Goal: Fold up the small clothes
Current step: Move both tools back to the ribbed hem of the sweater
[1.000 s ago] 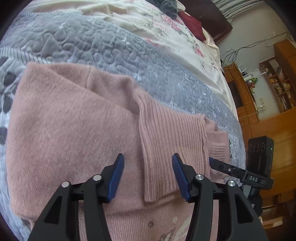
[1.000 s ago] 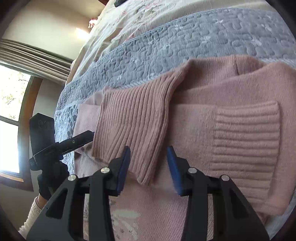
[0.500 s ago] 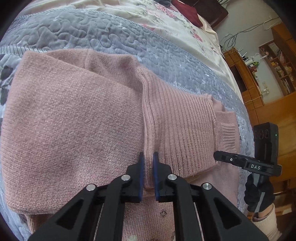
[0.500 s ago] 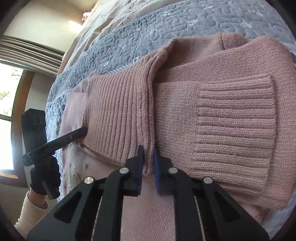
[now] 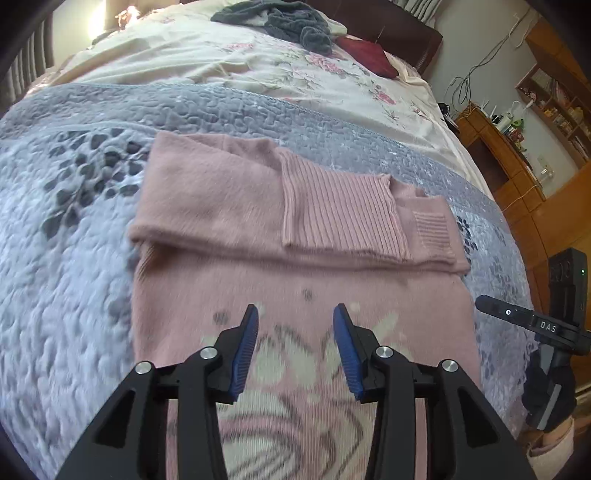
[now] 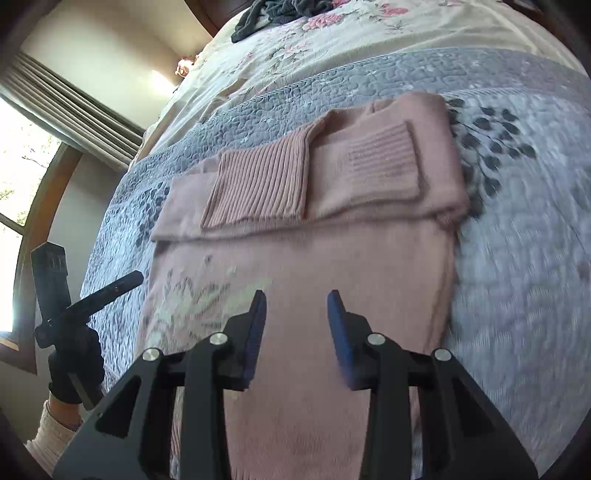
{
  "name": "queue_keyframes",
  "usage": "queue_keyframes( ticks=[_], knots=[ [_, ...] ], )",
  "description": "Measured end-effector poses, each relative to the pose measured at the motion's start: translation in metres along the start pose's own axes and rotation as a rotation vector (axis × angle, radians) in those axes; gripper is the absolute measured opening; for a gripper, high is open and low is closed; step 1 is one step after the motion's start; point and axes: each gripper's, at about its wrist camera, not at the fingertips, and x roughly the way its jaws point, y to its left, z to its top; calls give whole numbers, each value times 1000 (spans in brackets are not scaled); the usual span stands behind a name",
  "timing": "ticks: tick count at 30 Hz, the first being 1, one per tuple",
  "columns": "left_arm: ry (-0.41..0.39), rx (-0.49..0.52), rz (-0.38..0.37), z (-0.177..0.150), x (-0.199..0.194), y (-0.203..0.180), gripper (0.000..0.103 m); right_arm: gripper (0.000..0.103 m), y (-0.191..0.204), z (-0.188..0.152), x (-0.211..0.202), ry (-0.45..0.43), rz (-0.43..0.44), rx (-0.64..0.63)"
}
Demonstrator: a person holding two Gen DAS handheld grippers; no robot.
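A pink knit sweater [image 5: 229,206] [image 6: 332,266] lies flat on the grey quilted bedspread [image 5: 62,280], its sleeves and ribbed hem [image 5: 332,218] [image 6: 258,188] folded across the upper part. A pale flower pattern shows on the near part of the body. My left gripper [image 5: 295,332] hovers open above the patterned part, nothing between its blue pads. My right gripper [image 6: 297,317] is open too, above the plain near part of the sweater. Each view catches the other gripper at its edge, held by a gloved hand [image 5: 550,387] [image 6: 74,365].
Beyond the grey quilt lies a cream floral sheet [image 5: 258,62] with a heap of dark clothes [image 5: 291,22] and a dark red cushion [image 5: 365,55] near the headboard. Wooden shelves [image 5: 517,147] stand right of the bed; a curtained window [image 6: 33,147] is on the other side.
Both grippers were shut on the ribbed hem's edge half a second ago; now both have let go, opened and drawn back toward the sweater's near end. The hem lies folded flat.
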Motion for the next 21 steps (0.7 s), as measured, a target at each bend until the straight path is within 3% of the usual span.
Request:
queue_keyframes(
  ticks=[5, 9, 11, 21],
  knots=[
    [37, -30, 95, -70, -57, 19, 50, 45, -4, -93, -50, 0, -56, 59],
    [52, -45, 141, -113, -86, 36, 57, 56, -7, -146, -73, -6, -70, 91],
    [60, -42, 170, -133, -96, 43, 58, 56, -9, -166, -78, 4, -84, 100],
    [115, -134, 138, -200, -104, 80, 58, 57, -17, -234, -59, 89, -130, 135]
  ],
)
